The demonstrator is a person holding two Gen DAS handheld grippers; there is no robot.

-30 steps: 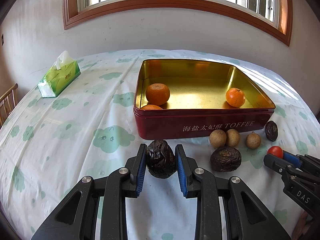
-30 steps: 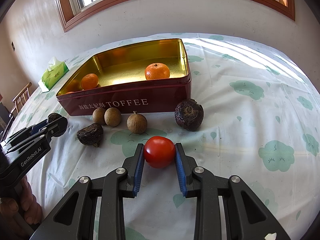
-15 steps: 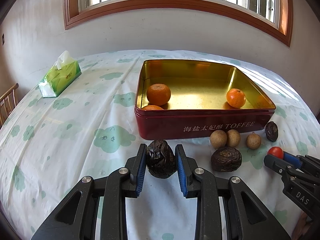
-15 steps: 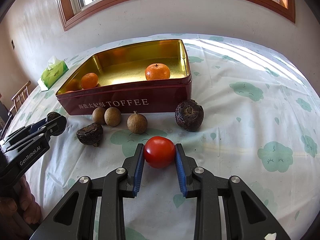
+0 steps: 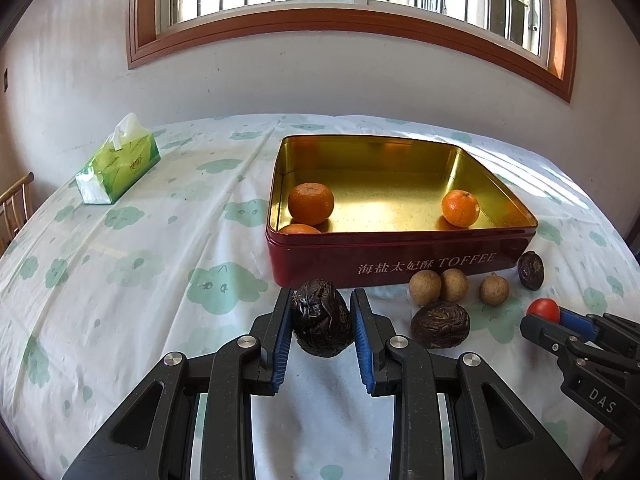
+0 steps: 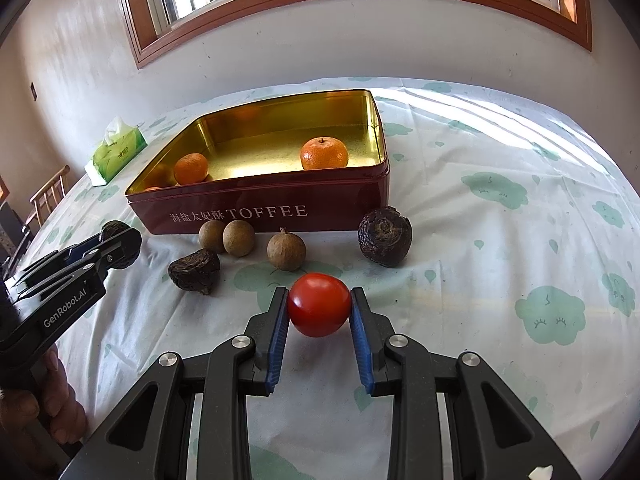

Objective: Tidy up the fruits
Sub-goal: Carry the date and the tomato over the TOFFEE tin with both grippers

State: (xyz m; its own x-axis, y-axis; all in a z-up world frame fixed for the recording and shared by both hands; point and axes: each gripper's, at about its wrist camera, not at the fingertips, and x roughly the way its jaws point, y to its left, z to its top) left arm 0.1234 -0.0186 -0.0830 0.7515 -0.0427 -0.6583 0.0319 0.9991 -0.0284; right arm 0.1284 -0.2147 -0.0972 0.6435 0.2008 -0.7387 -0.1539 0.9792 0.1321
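My left gripper (image 5: 322,312) is shut on a dark wrinkled passion fruit (image 5: 322,326), held above the tablecloth in front of the red toffee tin (image 5: 400,258). My right gripper (image 6: 319,306) is shut on a red tomato (image 6: 319,304), held in front of the tin (image 6: 260,210). The tin holds three oranges (image 5: 311,203), one (image 5: 460,208) at its right side. On the cloth by the tin lie three tan longans (image 6: 286,249) and two more dark passion fruits (image 6: 385,236) (image 6: 195,271). The right gripper shows in the left wrist view (image 5: 538,320).
A green tissue pack (image 5: 116,164) stands at the far left of the table. A wooden chair (image 6: 48,196) stands beyond the left edge. A wall with a window is behind the table. The green-patterned tablecloth (image 6: 520,220) stretches right of the tin.
Both grippers have lifted slightly with their fruits; the view has tilted upward. Both stay shut on their fruits.
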